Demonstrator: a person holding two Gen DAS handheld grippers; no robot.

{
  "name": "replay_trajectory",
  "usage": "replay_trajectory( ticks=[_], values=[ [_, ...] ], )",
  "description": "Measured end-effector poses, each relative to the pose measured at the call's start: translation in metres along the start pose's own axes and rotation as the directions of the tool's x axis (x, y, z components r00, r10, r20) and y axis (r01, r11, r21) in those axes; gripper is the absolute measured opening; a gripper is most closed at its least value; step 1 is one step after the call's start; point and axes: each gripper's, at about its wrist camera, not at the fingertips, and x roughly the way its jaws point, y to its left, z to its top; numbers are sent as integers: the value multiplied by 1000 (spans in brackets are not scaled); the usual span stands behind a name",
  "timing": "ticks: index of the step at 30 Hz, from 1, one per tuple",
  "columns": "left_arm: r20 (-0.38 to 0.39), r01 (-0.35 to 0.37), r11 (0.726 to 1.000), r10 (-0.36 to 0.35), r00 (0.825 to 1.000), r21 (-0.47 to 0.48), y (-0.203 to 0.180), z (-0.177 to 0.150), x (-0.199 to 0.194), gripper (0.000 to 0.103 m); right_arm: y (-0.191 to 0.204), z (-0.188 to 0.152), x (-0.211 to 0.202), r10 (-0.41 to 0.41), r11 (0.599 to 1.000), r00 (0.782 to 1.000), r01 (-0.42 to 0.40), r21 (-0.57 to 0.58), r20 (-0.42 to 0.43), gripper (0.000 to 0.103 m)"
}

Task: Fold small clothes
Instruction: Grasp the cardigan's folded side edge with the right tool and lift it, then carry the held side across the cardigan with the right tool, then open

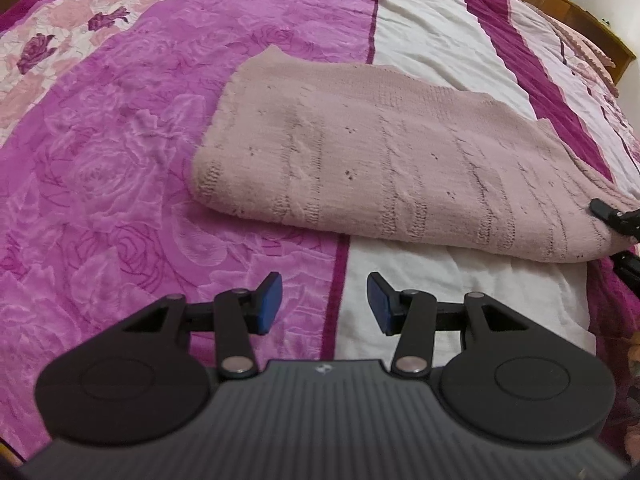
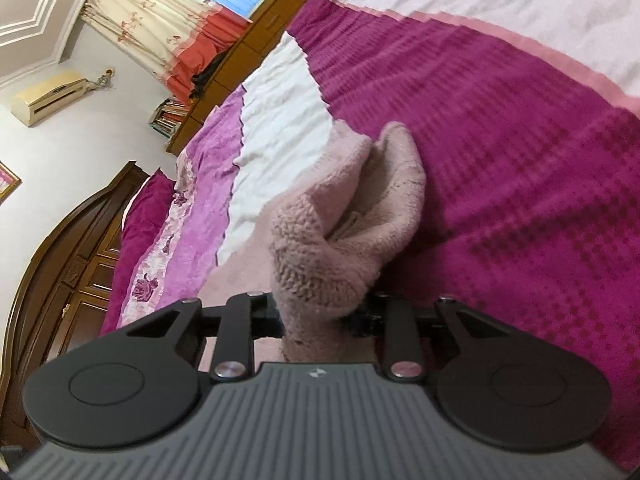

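A pale pink knitted garment [image 1: 400,168] lies folded flat on the bed, reaching from the middle to the right edge of the left wrist view. My left gripper [image 1: 325,300] hovers over the bedspread just in front of the garment's near fold. It is open, and only the cover shows between its blue pads [image 1: 269,300]. At the garment's right corner the black tips of my right gripper [image 1: 612,220] reach in. In the right wrist view my right gripper [image 2: 318,316] is shut on a bunched-up corner of the knit [image 2: 340,232], which hides the pads.
The bedspread [image 1: 120,160] is pink-purple with roses, crossed by a white band [image 1: 420,28] and magenta stripes. A wooden headboard [image 2: 80,248] and dark cabinet stand to the left in the right wrist view. Behind them are a wall air conditioner [image 2: 48,98], curtains [image 2: 160,20] and a wooden bed rail [image 1: 560,4].
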Motion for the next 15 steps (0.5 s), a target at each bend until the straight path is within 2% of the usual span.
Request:
replay_trajectory(
  ticks=[6, 11, 15],
  values=[
    [20, -17, 1000, 17, 1000, 17, 12, 10, -9, 49, 23, 3, -5, 19, 998, 1000, -18, -57, 14, 29],
    [1, -12, 1000, 12, 1000, -22, 27, 21, -9, 49, 45, 7, -8, 36, 991, 999, -34, -127, 13, 28],
    [6, -37, 999, 37, 999, -24, 35, 27, -9, 49, 64, 8, -9, 53, 981, 999, -51, -185, 5, 28]
  ],
)
